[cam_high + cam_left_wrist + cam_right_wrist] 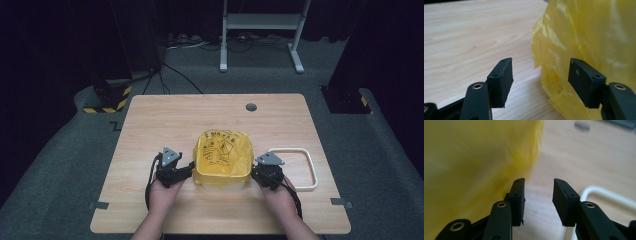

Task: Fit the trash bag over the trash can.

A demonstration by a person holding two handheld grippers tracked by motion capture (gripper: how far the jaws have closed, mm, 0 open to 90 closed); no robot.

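Note:
A crumpled yellow plastic bag [222,157] with black print lies puffed up on the wooden table [160,120], near the front middle. My left gripper [190,168] stands at the bag's left side. In the left gripper view its jaws are apart [540,72]; the edge of the bag [586,37] reaches into the gap, and neither pad presses on it. My right gripper [254,173] is at the bag's right side. Its jaws [539,192] stand apart with bare table between them, and the bag [474,157] lies just left of the left jaw.
A white rounded frame [291,149] lies flat on the table right of the bag, close by my right gripper [604,192]. A grey grommet [251,107] sits near the table's far edge. Cables and a white desk base [260,22] are on the floor beyond.

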